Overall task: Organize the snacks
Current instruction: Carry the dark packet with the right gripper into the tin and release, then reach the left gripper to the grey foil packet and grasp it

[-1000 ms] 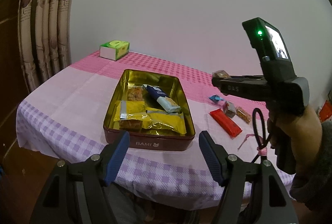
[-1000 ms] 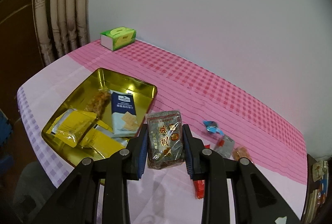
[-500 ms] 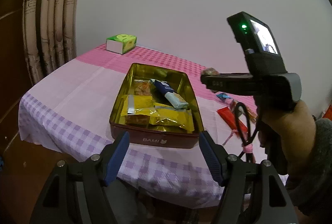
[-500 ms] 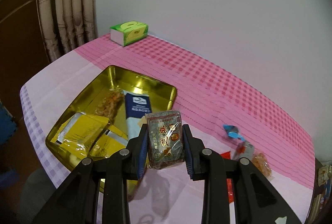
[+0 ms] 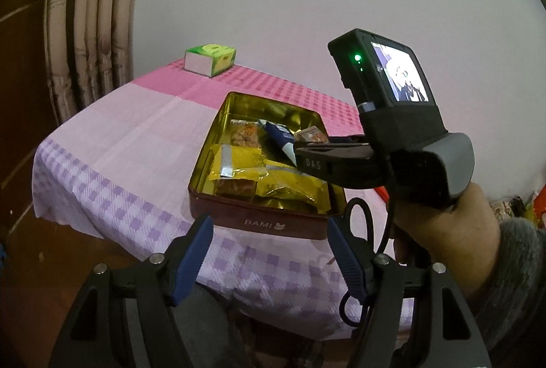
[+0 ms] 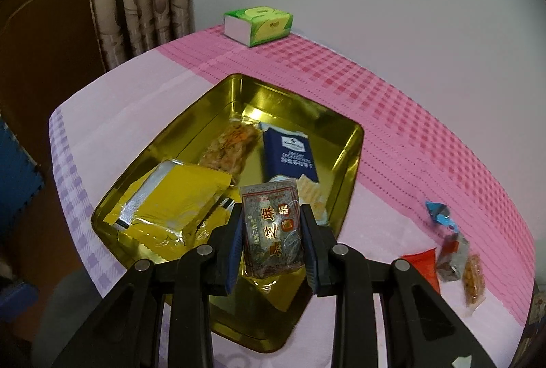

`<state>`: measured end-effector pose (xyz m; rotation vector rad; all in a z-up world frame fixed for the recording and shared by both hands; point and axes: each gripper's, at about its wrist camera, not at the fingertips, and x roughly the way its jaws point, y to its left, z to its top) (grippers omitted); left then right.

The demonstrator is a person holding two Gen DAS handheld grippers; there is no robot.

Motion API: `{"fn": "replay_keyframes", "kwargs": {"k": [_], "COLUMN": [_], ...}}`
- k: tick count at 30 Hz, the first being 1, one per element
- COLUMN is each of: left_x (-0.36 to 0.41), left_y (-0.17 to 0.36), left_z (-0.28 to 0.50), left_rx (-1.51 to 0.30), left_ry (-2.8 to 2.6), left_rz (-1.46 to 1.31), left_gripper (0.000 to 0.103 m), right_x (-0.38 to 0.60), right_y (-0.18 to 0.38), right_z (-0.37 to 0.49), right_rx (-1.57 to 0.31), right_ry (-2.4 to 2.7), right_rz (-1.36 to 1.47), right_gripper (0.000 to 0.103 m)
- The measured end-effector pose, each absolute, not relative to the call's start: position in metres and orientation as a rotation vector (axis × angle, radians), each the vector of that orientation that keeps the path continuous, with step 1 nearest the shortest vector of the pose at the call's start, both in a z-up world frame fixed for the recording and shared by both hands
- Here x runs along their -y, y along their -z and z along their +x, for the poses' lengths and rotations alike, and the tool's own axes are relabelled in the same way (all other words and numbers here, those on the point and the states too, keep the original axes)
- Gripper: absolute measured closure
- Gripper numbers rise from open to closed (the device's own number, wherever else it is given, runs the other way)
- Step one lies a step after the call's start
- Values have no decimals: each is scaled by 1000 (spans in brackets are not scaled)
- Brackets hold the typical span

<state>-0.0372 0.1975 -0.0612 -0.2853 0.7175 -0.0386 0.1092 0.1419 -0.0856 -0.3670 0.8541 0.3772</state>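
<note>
Held sesame candy packet (image 6: 273, 228) clamped in right gripper (image 6: 273, 243) above gold tin (image 6: 355, 143), near end; left gripper (image 5: 271, 253) wide, empty. Next: lower, release.

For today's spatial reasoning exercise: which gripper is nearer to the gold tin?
Right. The right gripper, shut on a dark snack packet, is over the gold tin. The left gripper is open, short of the tin's near wall.

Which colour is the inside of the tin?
Shiny gold, shown best in the right wrist view: tin.

Bare gold floor at the tin's (image 6: 355, 143) far end; yellow packets (image 6: 177, 197) crowding the near half.
</note>
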Motion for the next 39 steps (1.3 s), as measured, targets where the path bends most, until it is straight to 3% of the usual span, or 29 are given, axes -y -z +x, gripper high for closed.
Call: {"fn": "replay_keyframes", "kwargs": {"k": [18,23,29,39], "left_x": [-200,-201,-194,-100], "left_y": [70,72,73,90], "left_z": [-32,-30,-29,5], "left_rx": [-753,-756,-756,-816], "left_ry": [26,29,41,231], "left_rz": [-287,-289,-266,-13], "left_gripper": [32,32,32,32], "right_x": [-142,-123,-30,206], "right_y": [106,89,71,127], "right_z": [115,102,65,-17], "right_rx": [-910,-828,-747,-796], "right_ry": [-436,-484,-399,56], "right_rz": [-338,-236,-86,285], "right_gripper": [71,47,30,25]}}
